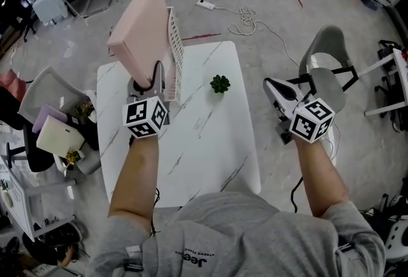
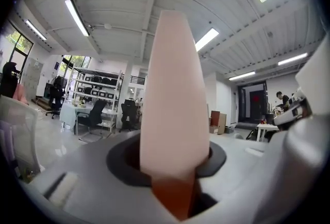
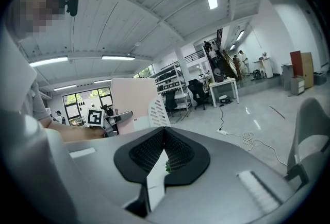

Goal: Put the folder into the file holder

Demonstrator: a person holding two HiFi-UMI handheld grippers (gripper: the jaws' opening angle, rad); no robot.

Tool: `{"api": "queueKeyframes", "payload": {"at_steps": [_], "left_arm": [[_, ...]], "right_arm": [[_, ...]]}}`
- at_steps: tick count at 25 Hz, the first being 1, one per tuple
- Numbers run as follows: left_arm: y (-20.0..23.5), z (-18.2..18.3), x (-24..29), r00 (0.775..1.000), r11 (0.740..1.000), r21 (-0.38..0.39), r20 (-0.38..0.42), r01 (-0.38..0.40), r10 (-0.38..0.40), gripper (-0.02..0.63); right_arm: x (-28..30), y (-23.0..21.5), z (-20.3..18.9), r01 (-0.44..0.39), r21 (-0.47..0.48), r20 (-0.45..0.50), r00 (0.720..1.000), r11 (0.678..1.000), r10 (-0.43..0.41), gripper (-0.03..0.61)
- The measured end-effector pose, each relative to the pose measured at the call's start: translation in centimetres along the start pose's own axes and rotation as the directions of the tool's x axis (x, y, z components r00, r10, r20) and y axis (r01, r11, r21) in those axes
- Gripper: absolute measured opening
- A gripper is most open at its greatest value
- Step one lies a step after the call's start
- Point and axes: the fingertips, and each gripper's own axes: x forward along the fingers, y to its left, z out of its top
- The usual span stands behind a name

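My left gripper (image 1: 150,82) clamps the folder (image 1: 139,27) by its lower edge, upper left, beside the holder (image 1: 175,53). It looks stiff, light and top-heavy, so a low, firm hold suits it. My right gripper (image 1: 275,88) is closed and empty.

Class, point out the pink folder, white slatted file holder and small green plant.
Pink folder (image 1: 139,27): head view, broad face.
White slatted file holder (image 1: 176,59): head view, side wall.
Small green plant (image 1: 220,83): head view, leaves.
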Motion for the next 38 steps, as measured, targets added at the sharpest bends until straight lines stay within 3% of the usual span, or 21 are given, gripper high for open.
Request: {"api": "queueKeyframes", "payload": {"at_steps": [12, 19, 23, 25, 30, 38], "left_arm": [[-0.6, 1.7, 1.2, 0.991, 0.996, 0.082, 0.134, -0.022, 0.011, 0.178], [0.5, -0.1, 2.3, 0.99, 0.997, 0.059, 0.136, -0.041, 0.032, 0.186], [0.3, 0.0, 2.5, 0.99, 0.999, 0.047, 0.138, -0.008, 0.001, 0.197], [0.2, -0.1, 2.6, 0.993, 0.999, 0.048, 0.118, 0.021, -0.027, 0.214], [-0.7, -0.1, 2.5, 0.996, 0.992, 0.094, -0.02, 0.088, -0.087, 0.28], [-1.0, 5.2, 3.1, 0.987, 0.98, 0.158, -0.121, 0.123, -0.105, 0.308]], "right_arm": [[-0.3, 0.2, -0.4, 0.002, 0.0, -0.014, 1.0, 1.0, -0.002, 0.005], [-0.8, -0.3, -1.0, 0.014, 0.004, -0.026, 1.0, 1.0, -0.014, 0.004], [-1.1, -0.5, -1.2, 0.023, 0.011, -0.025, 0.999, 1.0, -0.023, 0.004], [-1.0, -0.4, -1.1, 0.02, 0.011, -0.021, 1.0, 1.0, -0.02, 0.004], [-1.1, -0.4, -0.8, 0.015, 0.014, -0.012, 1.0, 1.0, -0.015, 0.003], [-1.0, 0.3, -0.2, -0.002, 0.02, -0.001, 1.0, 1.0, 0.002, 0.004]]}}
